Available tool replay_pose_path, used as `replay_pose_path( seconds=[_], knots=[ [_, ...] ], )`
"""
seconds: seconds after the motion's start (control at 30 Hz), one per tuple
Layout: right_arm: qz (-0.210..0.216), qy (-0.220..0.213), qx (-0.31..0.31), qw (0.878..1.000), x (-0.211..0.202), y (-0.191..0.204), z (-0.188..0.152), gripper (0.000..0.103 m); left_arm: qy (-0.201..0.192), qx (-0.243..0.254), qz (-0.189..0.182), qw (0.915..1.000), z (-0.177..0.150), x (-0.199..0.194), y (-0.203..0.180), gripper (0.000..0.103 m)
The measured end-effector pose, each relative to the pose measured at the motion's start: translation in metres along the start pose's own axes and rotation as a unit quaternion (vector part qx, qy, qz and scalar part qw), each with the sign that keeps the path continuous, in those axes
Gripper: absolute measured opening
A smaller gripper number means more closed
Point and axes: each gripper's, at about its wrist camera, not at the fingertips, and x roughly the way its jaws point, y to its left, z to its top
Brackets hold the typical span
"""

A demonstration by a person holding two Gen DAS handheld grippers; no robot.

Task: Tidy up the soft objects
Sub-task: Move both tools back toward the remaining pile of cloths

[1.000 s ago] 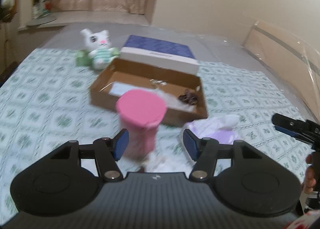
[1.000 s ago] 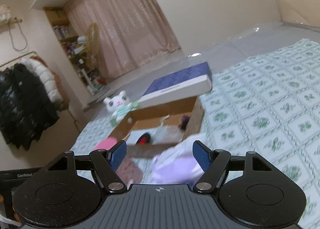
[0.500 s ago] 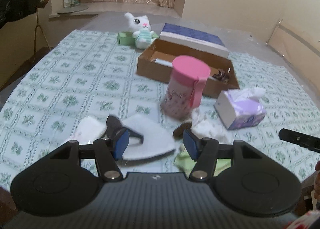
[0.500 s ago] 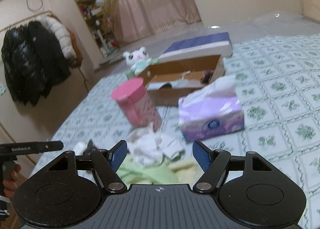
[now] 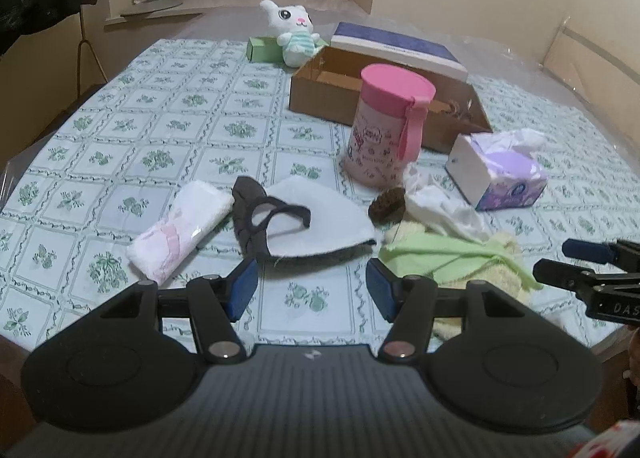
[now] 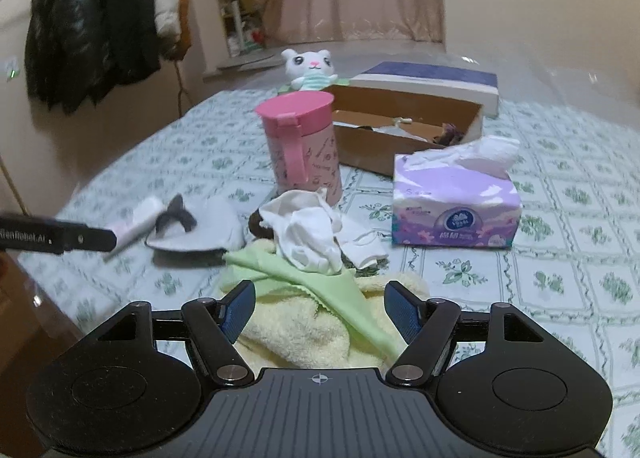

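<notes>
The bench (image 5: 120, 129), under a green-flowered cloth, carries the whole job. At twelve o'clock from the right gripper sits the open box (image 6: 384, 145), the likely home for the soft things, though that is my guess. At one o'clock stands the tissue pack (image 6: 456, 201), and at eleven the pink tub (image 6: 300, 145).

Nearest the right gripper (image 6: 320, 310) is the heap: a yellow towel (image 6: 304, 326) at six o'clock, a green cloth (image 6: 304, 274) draped over it, a white rag (image 6: 316, 234) on top. Its jaws are closing, with the towel and cloth lying between them but the pads not yet pressing.

The left gripper (image 5: 308, 290) has its jaws apart and empty over bare cloth; the grey mask (image 5: 296, 225) lies at twelve o'clock just beyond, the rolled pink towel (image 5: 180, 230) at ten.

To do this well, I would go down on the thick fold of the yellow towel rather than the thin cloth edge, which may slip free. Bite deep, lift slowly, and watch that the rag does not ride along and drop. Keep the left gripper clear of the heap.
</notes>
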Motion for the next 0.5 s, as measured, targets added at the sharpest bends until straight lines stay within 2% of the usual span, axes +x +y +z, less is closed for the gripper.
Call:
replay_pose_path(
  seconds=[0.23,0.5],
  knots=[
    [-0.008,0.003,-0.047,0.999,0.013,0.010,-0.004,0.056,0.008,0.002,0.003,1.0000,-0.004,0.008,-0.001,0.057],
    [-0.022,0.010,-0.092,0.995,0.031,0.013,-0.005,0.049,0.016,0.009,0.011,0.9998,-0.007,0.017,-0.003,0.057]
  ],
)
